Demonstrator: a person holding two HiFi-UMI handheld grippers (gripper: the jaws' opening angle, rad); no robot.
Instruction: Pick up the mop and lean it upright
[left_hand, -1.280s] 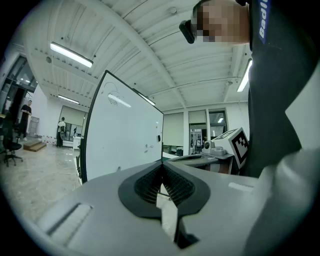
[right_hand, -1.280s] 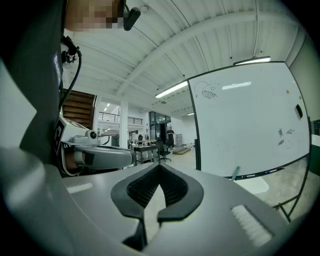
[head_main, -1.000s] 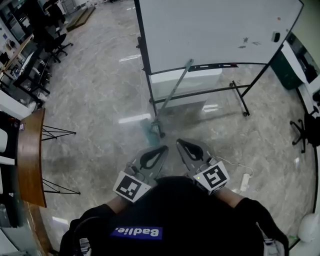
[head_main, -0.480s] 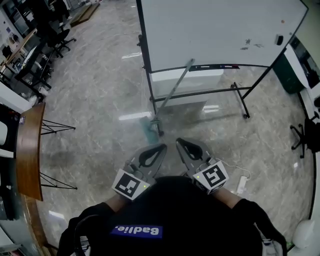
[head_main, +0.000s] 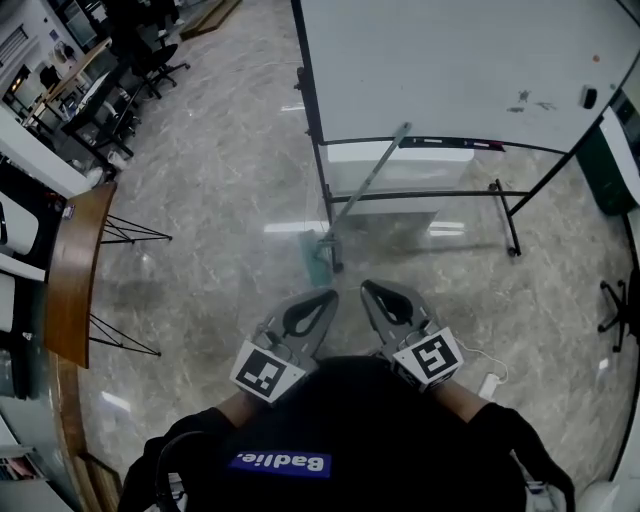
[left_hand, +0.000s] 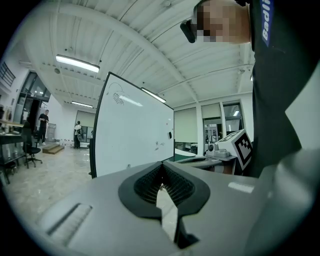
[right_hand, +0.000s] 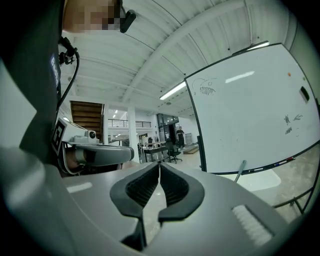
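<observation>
**Mop leaning on the whiteboard, both jaws closed and empty**

The mop (head_main: 375, 170) is leaning against the whiteboard (head_main: 450, 70). Its teal head is resting on the floor (head_main: 220, 200) beside the stand's left leg, and its handle is slanting up and to the right, reaching the board's bottom rail. A white box (head_main: 430, 160) is sitting on the floor under the board, behind the handle. The left gripper (head_main: 325, 294) and the right gripper (head_main: 368, 288) are pointing side by side toward the mop head, near it but not touching it. In both gripper views the jaws are meeting at the tips with nothing between them. A wooden tabletop (head_main: 70, 270) is standing at the floor's left edge.
</observation>
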